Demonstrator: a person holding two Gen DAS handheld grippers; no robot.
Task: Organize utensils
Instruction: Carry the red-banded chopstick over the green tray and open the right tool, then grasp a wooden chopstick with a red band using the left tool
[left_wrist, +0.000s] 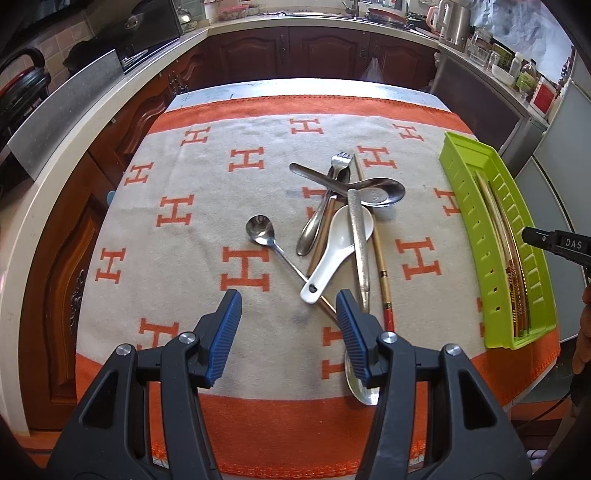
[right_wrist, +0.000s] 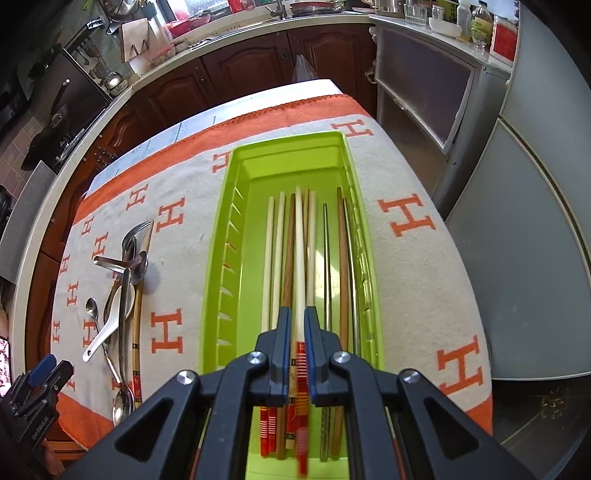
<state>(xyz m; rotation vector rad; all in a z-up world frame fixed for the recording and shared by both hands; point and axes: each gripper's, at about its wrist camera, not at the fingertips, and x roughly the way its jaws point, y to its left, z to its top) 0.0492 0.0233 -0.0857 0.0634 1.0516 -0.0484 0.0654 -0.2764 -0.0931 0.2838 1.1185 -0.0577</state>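
A pile of utensils lies mid-cloth: a fork (left_wrist: 338, 164), a large steel spoon (left_wrist: 380, 192), a white ceramic spoon (left_wrist: 338, 247), a small steel spoon (left_wrist: 260, 230) and a loose chopstick (left_wrist: 382, 273). My left gripper (left_wrist: 288, 306) is open and empty, just in front of the pile. A green tray (left_wrist: 476, 221) holds several chopsticks (right_wrist: 280, 258). My right gripper (right_wrist: 298, 321) hovers over the tray (right_wrist: 218, 266), its jaws narrowly apart around a cream, red-ended chopstick (right_wrist: 300, 251). That chopstick's red end looks blurred.
An orange and grey H-patterned cloth (left_wrist: 207, 177) covers the table. Dark wood cabinets (left_wrist: 325, 51) and a counter surround it at the back and left. A grey fridge (right_wrist: 535, 221) stands to the right. My left gripper (right_wrist: 37, 376) shows at the right wrist view's lower left.
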